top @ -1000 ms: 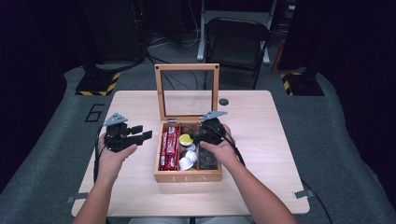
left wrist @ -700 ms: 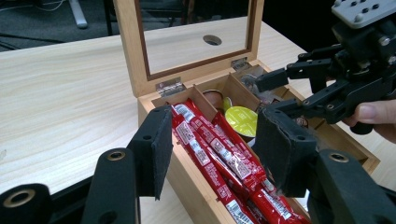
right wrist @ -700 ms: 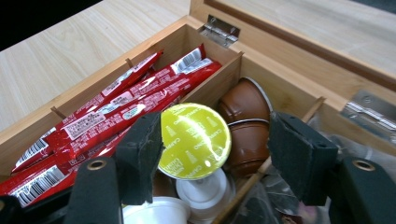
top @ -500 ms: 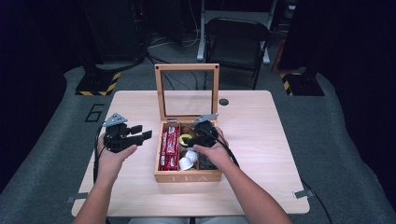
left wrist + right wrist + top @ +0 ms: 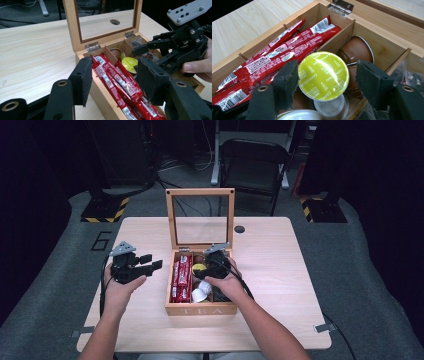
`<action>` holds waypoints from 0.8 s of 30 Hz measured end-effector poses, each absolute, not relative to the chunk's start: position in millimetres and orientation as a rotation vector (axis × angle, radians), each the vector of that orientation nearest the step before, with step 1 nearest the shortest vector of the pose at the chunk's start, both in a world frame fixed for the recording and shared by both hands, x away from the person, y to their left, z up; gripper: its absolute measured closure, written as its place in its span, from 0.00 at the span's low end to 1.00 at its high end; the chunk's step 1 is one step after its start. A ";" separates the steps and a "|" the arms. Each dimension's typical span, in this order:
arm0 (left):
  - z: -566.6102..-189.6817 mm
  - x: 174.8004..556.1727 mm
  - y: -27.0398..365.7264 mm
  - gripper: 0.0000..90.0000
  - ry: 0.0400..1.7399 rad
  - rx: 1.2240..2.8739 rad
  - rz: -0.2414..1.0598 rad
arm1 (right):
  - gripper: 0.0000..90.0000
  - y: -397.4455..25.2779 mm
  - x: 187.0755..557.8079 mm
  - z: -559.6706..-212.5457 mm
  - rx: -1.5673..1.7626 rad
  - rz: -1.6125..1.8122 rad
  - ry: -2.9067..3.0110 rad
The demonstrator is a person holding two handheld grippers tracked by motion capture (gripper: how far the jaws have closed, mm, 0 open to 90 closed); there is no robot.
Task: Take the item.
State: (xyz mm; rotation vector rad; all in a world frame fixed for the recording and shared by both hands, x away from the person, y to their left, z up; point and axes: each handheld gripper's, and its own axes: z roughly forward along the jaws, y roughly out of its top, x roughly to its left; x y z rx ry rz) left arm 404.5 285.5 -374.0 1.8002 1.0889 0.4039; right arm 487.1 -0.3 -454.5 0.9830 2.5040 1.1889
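A wooden tea box (image 5: 200, 309) stands in the middle of the table with its glass lid (image 5: 200, 217) upright. Red sachets (image 5: 181, 277) (image 5: 117, 85) (image 5: 274, 60) fill its left compartment. A yellow-green capsule (image 5: 323, 75) (image 5: 129, 62) (image 5: 199, 268) lies on brown and white capsules in the middle compartment. My right gripper (image 5: 327, 66) (image 5: 206, 271) (image 5: 142, 56) hangs open over that compartment, one jaw on each side of the yellow-green capsule; the left jaw is at its rim. My left gripper (image 5: 142, 265) (image 5: 116, 75) is held open above the table just left of the box, holding nothing.
Dark wrapped packets (image 5: 412, 77) sit in the box's right compartment. A round hole (image 5: 239, 229) is in the tabletop behind the lid. A black chair (image 5: 255, 165) and floor stands are beyond the table's far edge.
My right gripper has shifted a little left and lower into the box, over the middle compartment. The left gripper has stayed where it was.
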 end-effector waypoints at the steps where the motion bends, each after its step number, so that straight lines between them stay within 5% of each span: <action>1: -374.0 404.4 285.5 0.52 1.091 1.799 0.403 | 0.38 0.1 486.9 -454.8 0.987 1.184 2.508; 24: -377.1 405.8 285.9 0.52 1.095 1.802 0.394 | 0.34 5.3 489.0 -460.8 0.980 1.161 2.554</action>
